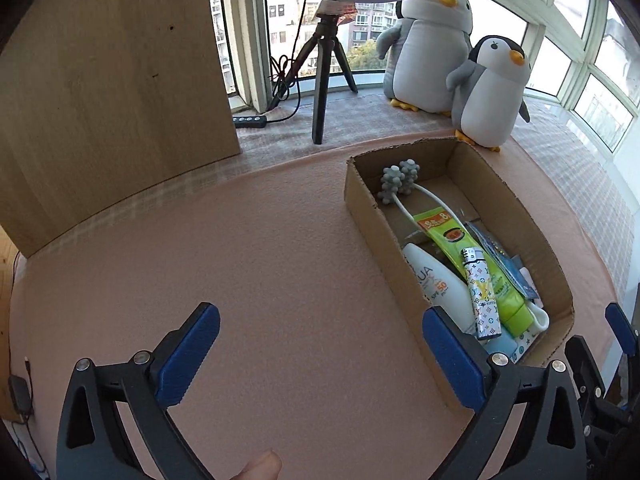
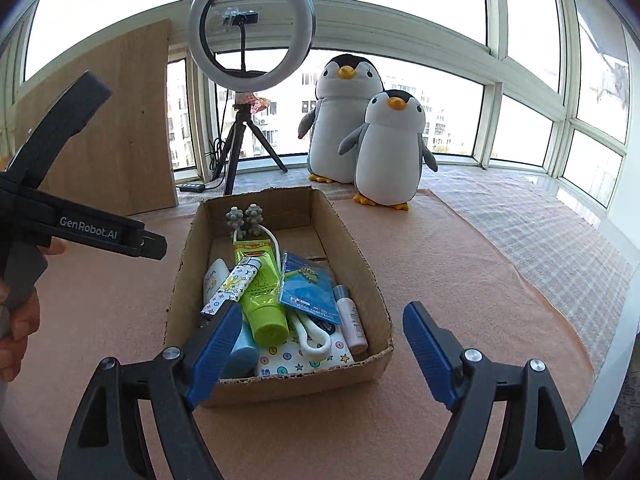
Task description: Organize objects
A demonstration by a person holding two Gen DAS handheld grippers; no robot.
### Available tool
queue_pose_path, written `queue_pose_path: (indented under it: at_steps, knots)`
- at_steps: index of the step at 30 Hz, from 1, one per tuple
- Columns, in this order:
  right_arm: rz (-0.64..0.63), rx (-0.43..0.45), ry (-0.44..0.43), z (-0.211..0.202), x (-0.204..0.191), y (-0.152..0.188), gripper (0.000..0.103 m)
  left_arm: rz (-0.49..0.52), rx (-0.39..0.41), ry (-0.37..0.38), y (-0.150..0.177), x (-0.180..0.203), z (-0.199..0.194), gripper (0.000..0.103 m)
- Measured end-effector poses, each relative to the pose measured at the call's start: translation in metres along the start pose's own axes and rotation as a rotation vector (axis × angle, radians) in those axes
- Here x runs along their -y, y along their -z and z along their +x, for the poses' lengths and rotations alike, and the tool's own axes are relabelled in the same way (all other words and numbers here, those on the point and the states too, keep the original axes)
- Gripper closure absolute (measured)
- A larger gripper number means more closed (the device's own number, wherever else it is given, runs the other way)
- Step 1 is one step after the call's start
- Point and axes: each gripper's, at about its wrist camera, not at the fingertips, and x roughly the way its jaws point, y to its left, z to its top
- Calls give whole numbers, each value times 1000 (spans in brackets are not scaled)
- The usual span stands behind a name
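1. Sitting on the pink cloth (image 2: pixel 460 264), just in front of the two plush penguins (image 2: pixel 384 148): the cardboard box (image 2: pixel 276 384), open at the top.
2. Lying inside the box: the patterned lighter (image 1: pixel 482 300) on top, leaning across the white sunscreen bottle (image 1: pixel 440 284) and the green tube (image 2: pixel 262 300).
3. Resting at the box's far end: the grey knobbly massager heads (image 2: pixel 244 218), with the white loop running back toward the middle.
4. Lying toward the box's right side: a blue packet (image 2: pixel 310 292) and a small pink bottle (image 2: pixel 352 320).
5. Hovering over the cloth just left of the box: the left gripper (image 1: pixel 320 352), jaws spread wide, gripping nothing; right pad overlapping the box's near corner in view.
6. Hanging at the box's near wall: the right gripper (image 2: pixel 322 344), jaws standing well apart, holding nothing.
7. Standing behind the box: a ring light on a tripod (image 2: pixel 250 32).
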Motion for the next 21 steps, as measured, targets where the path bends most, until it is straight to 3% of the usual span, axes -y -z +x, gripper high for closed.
queue_pose_path:
  at_steps: [3, 5, 7, 10, 21]
  knots:
    - [36, -19, 9, 0, -9, -6, 18, -20, 46, -27, 13, -30, -16, 0]
    - [57, -55, -12, 5, -17, -13, 6, -30, 91, -57, 22, -50, -29, 0]
    - [72, -126, -17, 11, -29, -16, 1, -53, 124, -101, 33, -75, -43, 0]
    - [71, -227, -43, 19, -58, -18, 1, -97, 147, -161, 54, -114, -65, 0]
    - [-190, -250, -229, -10, -228, -7, 1, -304, 151, -227, 138, -241, -139, 0]
